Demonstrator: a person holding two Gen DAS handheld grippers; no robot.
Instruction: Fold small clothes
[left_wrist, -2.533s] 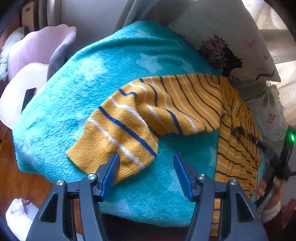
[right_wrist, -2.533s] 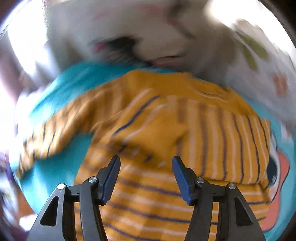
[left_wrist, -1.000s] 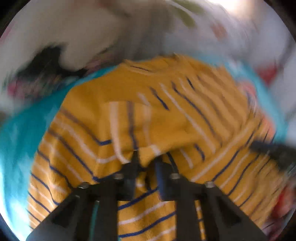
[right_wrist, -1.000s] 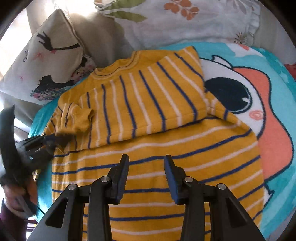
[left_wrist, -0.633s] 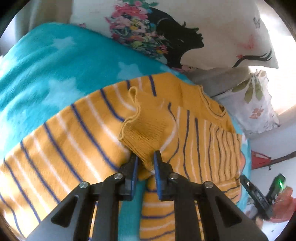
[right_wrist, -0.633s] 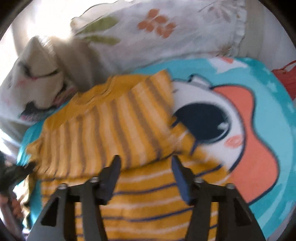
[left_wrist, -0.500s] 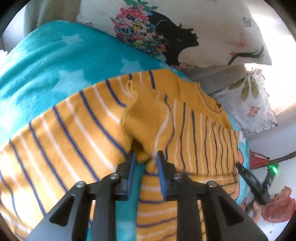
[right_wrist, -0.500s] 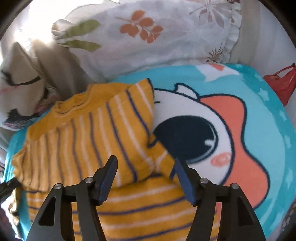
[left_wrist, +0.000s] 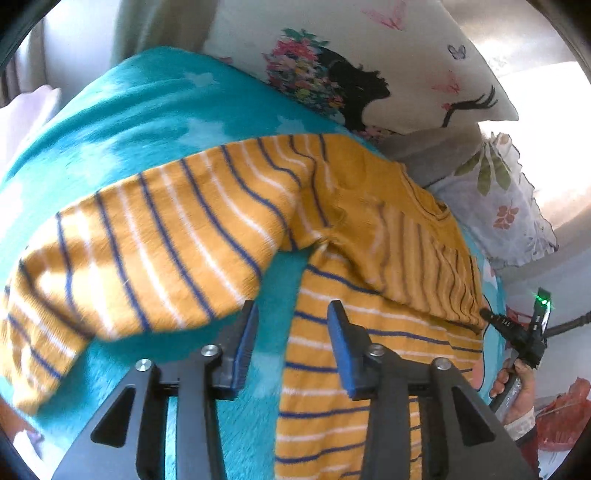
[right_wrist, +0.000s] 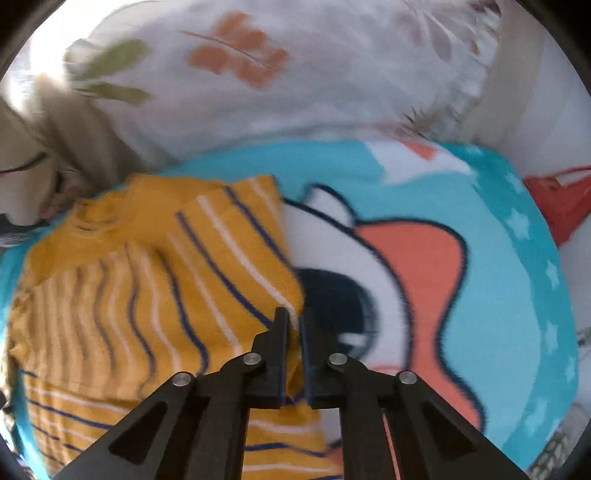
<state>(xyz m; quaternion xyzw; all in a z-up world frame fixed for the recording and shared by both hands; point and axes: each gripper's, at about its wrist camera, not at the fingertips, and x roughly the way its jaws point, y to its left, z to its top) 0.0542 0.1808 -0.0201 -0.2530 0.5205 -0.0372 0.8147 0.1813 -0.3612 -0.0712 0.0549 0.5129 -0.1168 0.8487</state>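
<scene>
Mustard-yellow knit, ribbed and crossed by thin navy and white stripes, is making up the small sweater (left_wrist: 369, 229) that is lying on a fluffy turquoise blanket (left_wrist: 140, 110). The blanket's pile is looking plush and is carrying pale star shapes on one side and a large cartoon print (right_wrist: 399, 280) in white, coral and dark navy on the other. The sweater is sitting toward the blanket's back edge, its collar close to two pillows: a smooth cream pillow (left_wrist: 369, 66) printed with a black silhouette and flowers, and a frilled white pillow (right_wrist: 288, 74) with orange and green leaves. One sleeve (left_wrist: 147, 236) is stretching out flat across the turquoise toward the blanket's left edge, its cuff blurred and partly cut off by the lens rim.

The left gripper (left_wrist: 291, 336) is hovering with its blue-padded fingers spread apart and nothing between them, above the gap between sleeve and body. The right gripper (right_wrist: 292, 354) is clenched on a fold of the sweater's side edge, where the knit meets the cartoon print; the pinched cloth is mostly hidden between the black fingers. The sweater's hem is running out of view below both cameras. A red bag (right_wrist: 557, 199) is blurring at the far right.
</scene>
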